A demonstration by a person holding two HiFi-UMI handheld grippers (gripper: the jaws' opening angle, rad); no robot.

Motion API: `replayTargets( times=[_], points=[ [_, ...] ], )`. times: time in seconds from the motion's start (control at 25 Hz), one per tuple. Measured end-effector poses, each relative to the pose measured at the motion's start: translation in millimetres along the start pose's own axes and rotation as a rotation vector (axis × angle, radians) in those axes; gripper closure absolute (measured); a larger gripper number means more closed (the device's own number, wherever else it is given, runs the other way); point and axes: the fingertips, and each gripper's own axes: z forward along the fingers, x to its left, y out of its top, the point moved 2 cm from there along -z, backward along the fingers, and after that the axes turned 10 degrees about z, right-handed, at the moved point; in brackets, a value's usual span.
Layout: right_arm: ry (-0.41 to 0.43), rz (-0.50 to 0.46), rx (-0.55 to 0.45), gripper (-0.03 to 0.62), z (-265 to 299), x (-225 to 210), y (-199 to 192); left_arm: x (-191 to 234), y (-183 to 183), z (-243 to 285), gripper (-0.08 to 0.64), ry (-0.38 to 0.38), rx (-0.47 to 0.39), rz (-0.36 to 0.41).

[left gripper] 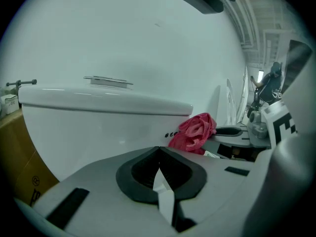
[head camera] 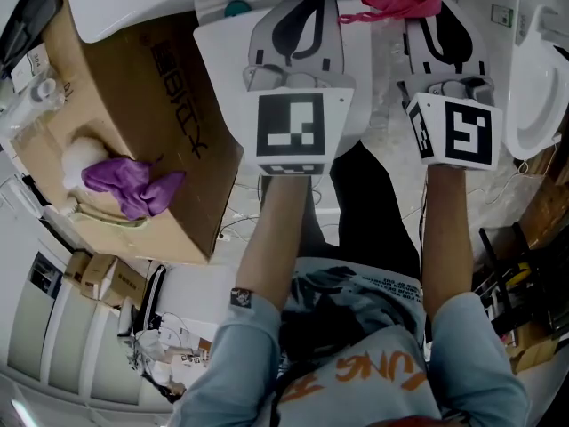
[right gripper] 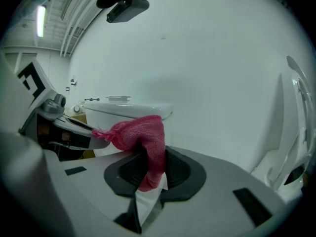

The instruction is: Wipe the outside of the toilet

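Left hand-held gripper (left gripper: 158, 151) closed, right (right gripper: 149, 158) pinching cloth (right gripper: 142, 130)

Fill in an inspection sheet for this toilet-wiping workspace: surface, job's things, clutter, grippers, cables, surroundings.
Surface: pale floor, partly hidden by the person.
Job's things: white toilet, lid on its tank; pink cloth bunched near the tank, contact unclear.
Clutter: cardboard box beside the toilet, purple cloth lying on it.
Grippers: left gripper fingers together, empty; right gripper shut on the pink cloth.
Cables: loose cables on the floor by the box.
Surroundings: second toilet at the person's right; white wall behind.
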Motion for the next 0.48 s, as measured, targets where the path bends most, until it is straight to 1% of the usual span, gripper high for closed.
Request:
replayTargets(
  times=[0.12,0.2,0.36,0.48],
  points=[
    [-0.056,0.003,0.018,0.5,-7.8,-9.7,-8.8,-1.8,-10.5,-5.4,0.534,-0.006,0.016,-0.009],
    [-0.058,0.002,0.038,0.5,-12.5,-6.3,-17.0,3.5,-20.5,-11.8,0.534,0.006,0.029,-0.021],
    [-0.004,-0.012,0.091,0.5,-15.3,22.9,-34.8,22.6,-39.8,-28.5,0.534,0.045,0.052,-0.054],
    [0.056,-0.019,0.118,0.5,-8.9,59.7,-42.7,44.9,-56.5,-46.7,0.534,0.077,0.072,-0.072]
  ],
)
